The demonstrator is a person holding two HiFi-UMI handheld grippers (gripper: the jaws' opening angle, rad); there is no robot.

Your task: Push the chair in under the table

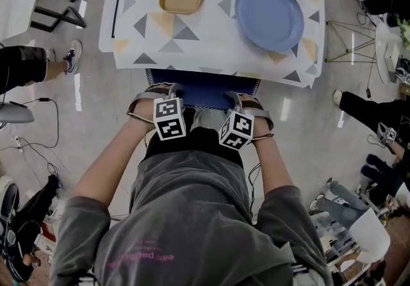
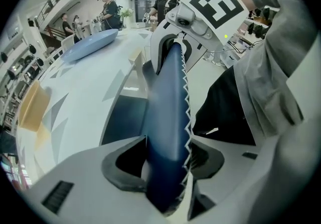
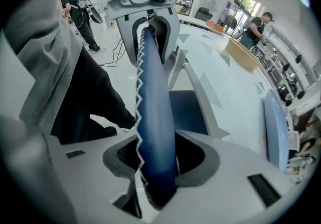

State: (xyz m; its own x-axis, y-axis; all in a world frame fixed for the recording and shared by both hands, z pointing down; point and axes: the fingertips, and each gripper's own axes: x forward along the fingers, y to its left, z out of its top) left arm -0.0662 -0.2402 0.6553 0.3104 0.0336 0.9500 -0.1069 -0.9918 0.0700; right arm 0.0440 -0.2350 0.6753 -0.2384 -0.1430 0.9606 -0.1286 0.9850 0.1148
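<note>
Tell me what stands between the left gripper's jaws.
The blue chair backrest runs between the jaws of the left gripper, as the left gripper view shows.

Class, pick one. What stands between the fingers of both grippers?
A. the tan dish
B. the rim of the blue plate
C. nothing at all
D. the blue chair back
D: in each gripper view the blue chair back runs up between the fingers of the left gripper and of the right gripper.
</note>
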